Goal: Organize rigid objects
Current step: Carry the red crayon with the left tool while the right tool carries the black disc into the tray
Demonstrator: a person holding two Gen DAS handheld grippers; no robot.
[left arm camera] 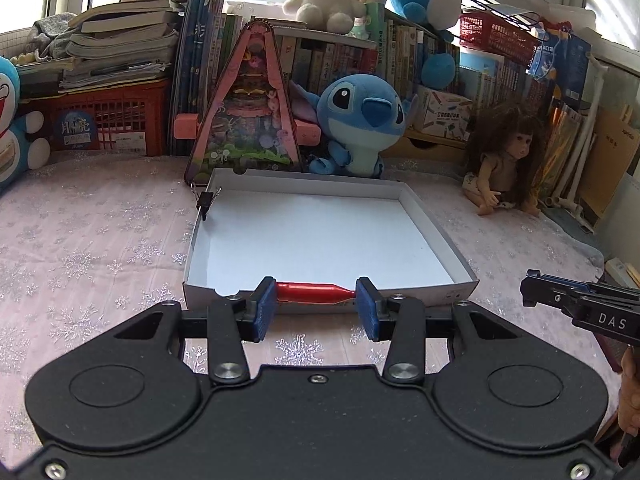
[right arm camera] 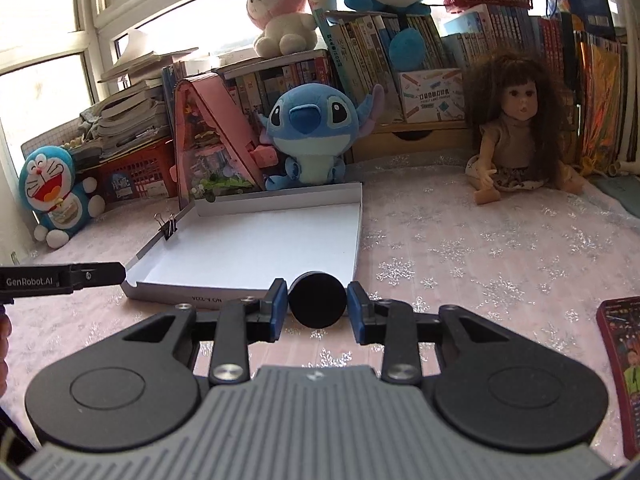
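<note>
A shallow white cardboard box (left arm camera: 436, 224) lies open on the pink snowflake cloth, with a black binder clip (left arm camera: 207, 201) on its left wall. My left gripper (left arm camera: 316, 306) is shut on a red pen-like cylinder (left arm camera: 314, 292), held crosswise at the box's near edge. My right gripper (right arm camera: 317, 306) is shut on a black round disc (right arm camera: 317, 300), just outside the near right corner of the box (right arm camera: 357, 236). The clip (right arm camera: 168, 227) shows there too. Each gripper appears in the other's view: right (left arm camera: 576, 304), left (right arm camera: 68, 278).
Plush Stitch (left arm camera: 360, 120), a pink triangular toy case (left arm camera: 248, 108), a doll (left arm camera: 504, 156), a Doraemon plush (right arm camera: 56, 196), red crates and rows of books line the back. A red book (right arm camera: 620, 372) lies at the right.
</note>
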